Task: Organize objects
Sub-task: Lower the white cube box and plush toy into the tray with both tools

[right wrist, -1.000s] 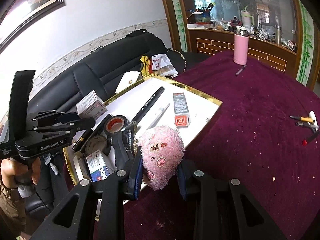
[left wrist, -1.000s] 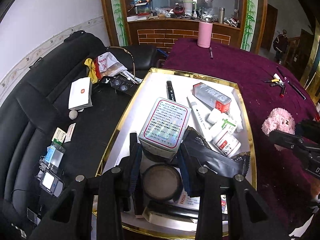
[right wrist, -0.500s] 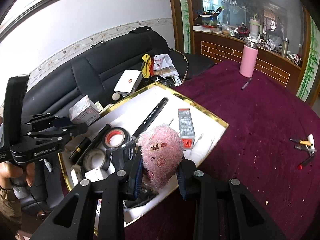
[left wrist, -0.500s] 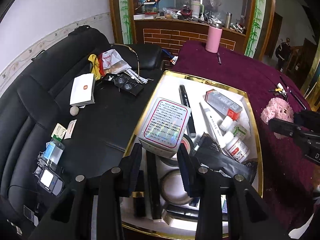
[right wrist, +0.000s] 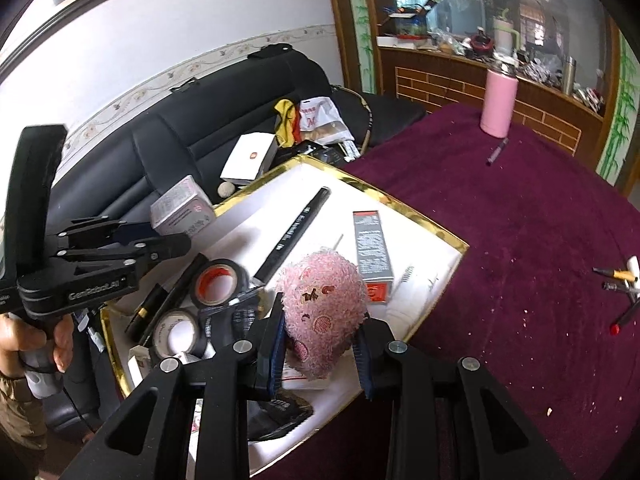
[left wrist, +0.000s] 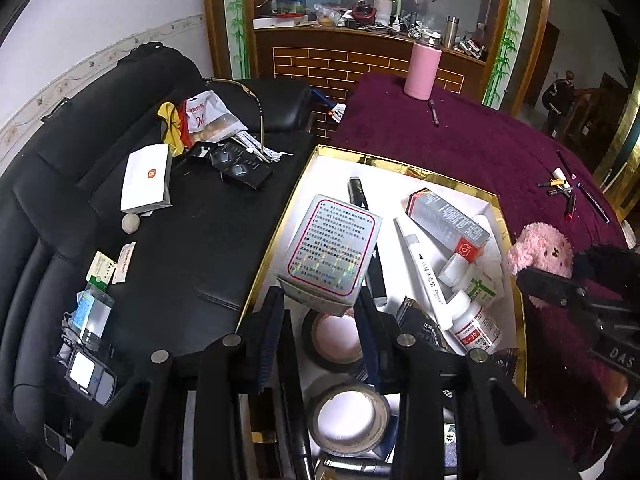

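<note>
My left gripper [left wrist: 320, 306] is shut on a silver box with a red-bordered label [left wrist: 332, 252], held above the left part of a gold-rimmed white tray [left wrist: 400, 165]. From the right wrist view that gripper [right wrist: 176, 236] and the silver box [right wrist: 182, 206] sit at the tray's sofa-side edge [right wrist: 240, 200]. My right gripper [right wrist: 320, 322] is shut on a pink plush toy [right wrist: 324, 300], hanging over the tray's near end. The left wrist view shows the plush [left wrist: 540, 246] at the tray's right rim. Inside the tray lie tape rolls [left wrist: 346, 416], a black marker [right wrist: 294, 232], a grey-and-red carton [left wrist: 448, 220] and pill bottles [left wrist: 474, 326].
A black sofa [left wrist: 200, 232] left of the tray carries a white box [left wrist: 146, 178], a snack bag [left wrist: 208, 118] and small gadgets. On the purple tablecloth [right wrist: 520, 240] stand a pink flask [right wrist: 498, 104], a pen [right wrist: 496, 152] and loose pens [right wrist: 620, 280]. A hand [right wrist: 52, 344] grips the left handle.
My left gripper carried the silver box leftward, toward the tray's sofa-side edge. My right gripper moved the plush from the tablecloth edge to above the tray.
</note>
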`<move>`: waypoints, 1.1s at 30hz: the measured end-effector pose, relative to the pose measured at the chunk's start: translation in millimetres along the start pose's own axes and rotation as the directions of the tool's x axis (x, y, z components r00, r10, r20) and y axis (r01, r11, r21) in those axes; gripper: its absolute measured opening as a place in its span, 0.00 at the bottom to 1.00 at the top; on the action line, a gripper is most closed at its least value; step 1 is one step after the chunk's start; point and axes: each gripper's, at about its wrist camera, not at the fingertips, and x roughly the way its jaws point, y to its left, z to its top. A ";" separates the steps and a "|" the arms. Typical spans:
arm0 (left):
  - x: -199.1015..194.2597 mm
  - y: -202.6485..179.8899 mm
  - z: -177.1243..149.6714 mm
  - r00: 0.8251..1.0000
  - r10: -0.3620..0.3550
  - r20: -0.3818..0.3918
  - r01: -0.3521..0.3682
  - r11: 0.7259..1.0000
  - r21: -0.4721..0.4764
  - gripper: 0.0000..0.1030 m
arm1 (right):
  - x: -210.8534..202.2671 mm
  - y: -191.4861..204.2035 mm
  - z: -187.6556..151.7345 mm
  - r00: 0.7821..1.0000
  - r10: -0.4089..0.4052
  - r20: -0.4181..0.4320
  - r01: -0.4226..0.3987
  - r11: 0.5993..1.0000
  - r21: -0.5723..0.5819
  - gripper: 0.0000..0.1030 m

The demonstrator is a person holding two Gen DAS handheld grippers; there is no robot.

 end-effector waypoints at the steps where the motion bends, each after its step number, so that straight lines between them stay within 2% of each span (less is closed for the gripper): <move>1: 0.5 -0.6 -0.2 1.000 -0.002 0.000 0.002 1.000 0.002 0.34 | 0.4 -2.2 -0.2 1.000 -0.002 -0.002 0.002 1.000 0.010 0.31; 9: 7.9 -4.2 6.4 1.000 -0.024 -0.012 0.024 1.000 0.014 0.34 | 2.5 -0.7 5.9 1.000 -0.013 -0.003 0.013 1.000 0.004 0.31; 18: 18.1 -6.4 17.4 0.999 -0.025 -0.033 0.026 1.000 0.016 0.34 | 11.6 -17.1 11.9 1.000 -0.006 -0.011 0.007 1.000 0.024 0.31; 24: 29.7 -6.3 20.8 0.998 -0.022 -0.055 0.023 1.000 0.016 0.34 | 10.4 -47.2 13.5 0.999 -0.038 -0.012 0.039 0.996 0.079 0.31; 33: 47.4 -5.7 30.8 0.996 -0.016 -0.082 0.017 1.000 0.014 0.34 | 27.1 -57.7 28.3 0.994 -0.102 -0.039 0.104 0.994 0.044 0.31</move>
